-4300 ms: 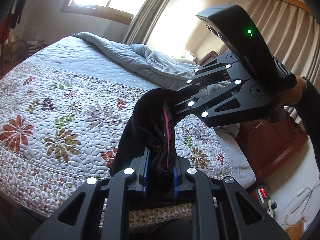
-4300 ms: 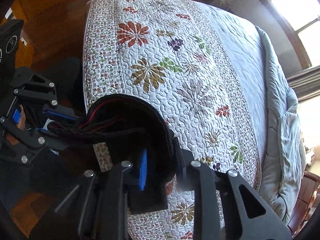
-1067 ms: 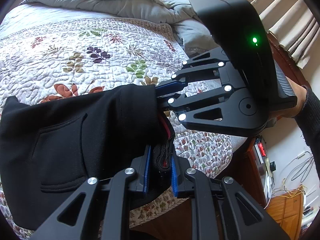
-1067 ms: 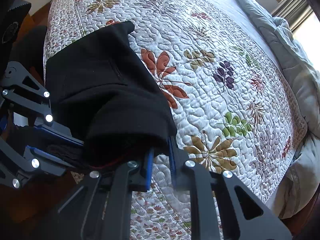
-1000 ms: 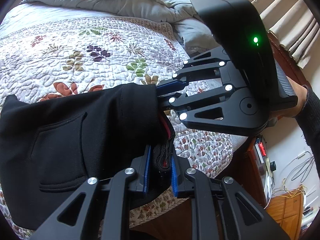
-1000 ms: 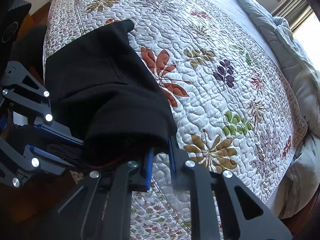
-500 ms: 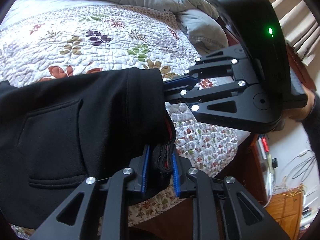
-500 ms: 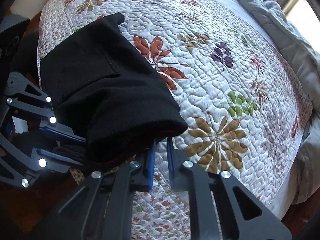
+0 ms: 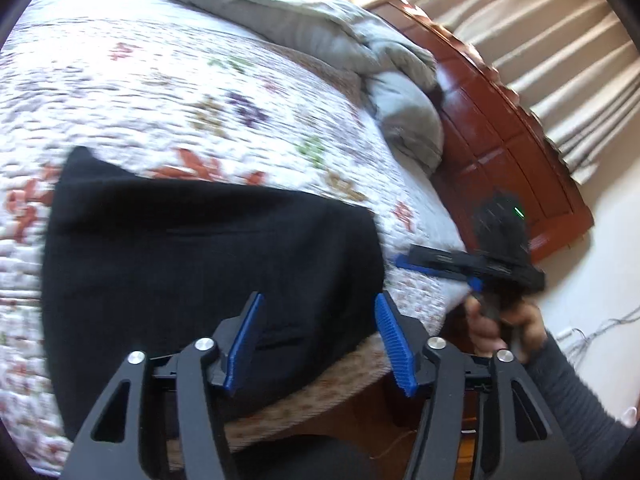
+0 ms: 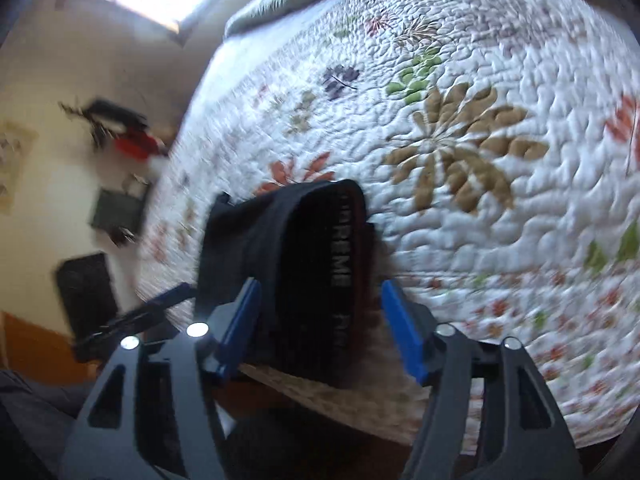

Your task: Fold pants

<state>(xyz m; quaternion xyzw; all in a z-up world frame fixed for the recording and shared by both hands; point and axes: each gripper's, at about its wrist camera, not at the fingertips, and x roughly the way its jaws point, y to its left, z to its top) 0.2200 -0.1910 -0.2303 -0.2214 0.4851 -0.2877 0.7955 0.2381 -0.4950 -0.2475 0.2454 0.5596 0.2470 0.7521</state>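
The black pants [image 9: 192,264] lie folded flat near the front edge of the bed. In the right wrist view the pants [image 10: 296,248] show end-on, with white lettering on the waistband. My left gripper [image 9: 316,340] is open and empty just above the pants' near edge. My right gripper [image 10: 320,312] is open and empty, its jaws on either side of the waistband end without closing on it. It also shows in the left wrist view [image 9: 440,264], held in a hand off the bed's right corner.
A floral quilt [image 9: 200,92] covers the bed. A rumpled grey duvet [image 9: 320,32] lies at the far side. A red-brown wooden headboard [image 9: 508,128] and beige curtains [image 9: 560,40] stand to the right. Wooden floor lies below the bed's edge.
Both grippers have opened and let go of the pants, which now rest on the quilt. Both have pulled back, the right one swinging away to the right.
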